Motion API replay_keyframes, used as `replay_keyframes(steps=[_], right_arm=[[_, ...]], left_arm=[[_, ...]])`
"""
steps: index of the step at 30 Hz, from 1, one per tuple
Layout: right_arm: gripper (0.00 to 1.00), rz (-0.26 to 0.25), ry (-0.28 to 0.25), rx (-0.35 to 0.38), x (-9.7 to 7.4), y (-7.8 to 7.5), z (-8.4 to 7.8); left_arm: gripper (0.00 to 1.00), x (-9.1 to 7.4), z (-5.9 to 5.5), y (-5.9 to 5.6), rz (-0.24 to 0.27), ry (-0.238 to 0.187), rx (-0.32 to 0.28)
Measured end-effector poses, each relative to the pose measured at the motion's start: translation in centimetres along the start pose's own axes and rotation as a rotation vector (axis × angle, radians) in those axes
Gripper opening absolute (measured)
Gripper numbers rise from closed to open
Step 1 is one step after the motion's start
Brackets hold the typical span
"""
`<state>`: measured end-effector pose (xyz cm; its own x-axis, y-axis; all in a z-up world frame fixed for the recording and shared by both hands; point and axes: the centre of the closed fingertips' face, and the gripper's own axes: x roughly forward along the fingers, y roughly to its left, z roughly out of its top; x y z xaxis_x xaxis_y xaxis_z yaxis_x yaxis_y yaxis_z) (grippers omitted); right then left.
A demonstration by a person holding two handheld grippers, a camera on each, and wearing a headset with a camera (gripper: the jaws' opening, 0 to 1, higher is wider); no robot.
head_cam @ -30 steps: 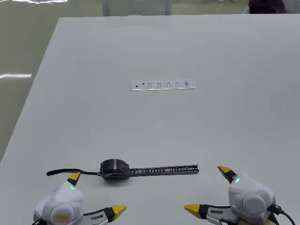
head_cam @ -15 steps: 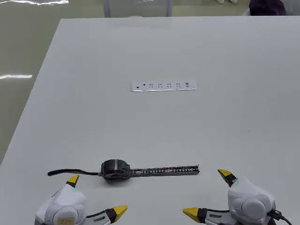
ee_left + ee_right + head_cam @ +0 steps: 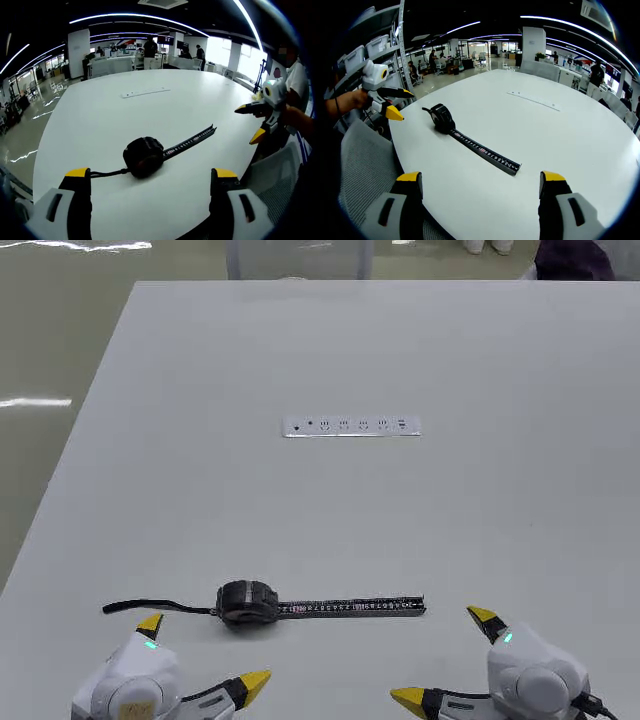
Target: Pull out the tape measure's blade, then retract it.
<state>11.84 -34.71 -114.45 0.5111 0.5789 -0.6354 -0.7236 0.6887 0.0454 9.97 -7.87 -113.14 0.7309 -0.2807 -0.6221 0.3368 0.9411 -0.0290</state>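
A black tape measure (image 3: 246, 602) lies on the white table (image 3: 350, 510) near its front edge, with its blade (image 3: 352, 607) pulled out to the right and a black strap (image 3: 150, 607) trailing left. In the left gripper view the case (image 3: 144, 156) sits just ahead of the jaws, the blade (image 3: 192, 140) running away to the right. The right gripper view has the blade's tip (image 3: 512, 168) between its jaws and the case (image 3: 442, 117) farther off. My left gripper (image 3: 200, 658) is open below the case. My right gripper (image 3: 440, 658) is open below the blade's end. Neither touches the tape.
A white power strip (image 3: 352, 426) lies flat at the table's middle. The table's left edge drops to a shiny floor (image 3: 50, 350). A grey mesh chair (image 3: 355, 165) stands by the front edge in the right gripper view.
Both grippers have drawn back slightly toward the table's front edge, still open. The tape measure and its blade have not moved.
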Motion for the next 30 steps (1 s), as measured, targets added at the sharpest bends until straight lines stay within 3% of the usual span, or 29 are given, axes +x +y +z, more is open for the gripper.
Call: replay_keyframes(steps=[7,17,30], right_arm=[[0.99,-0.003,0.003,0.006,0.0,-0.1,-0.1],[0.99,-0.002,0.009,0.011,0.1,-0.2,-0.4],[0.97,0.004,0.002,0.018,0.1,-0.4,-0.5]], left_arm=[[0.99,0.3,-0.3,0.0,0.014,0.01,-0.004],[0.99,0.4,0.0,0.1,0.042,-0.008,-0.026],[0.99,1.0,-0.1,-0.7,0.069,-0.032,-0.077]])
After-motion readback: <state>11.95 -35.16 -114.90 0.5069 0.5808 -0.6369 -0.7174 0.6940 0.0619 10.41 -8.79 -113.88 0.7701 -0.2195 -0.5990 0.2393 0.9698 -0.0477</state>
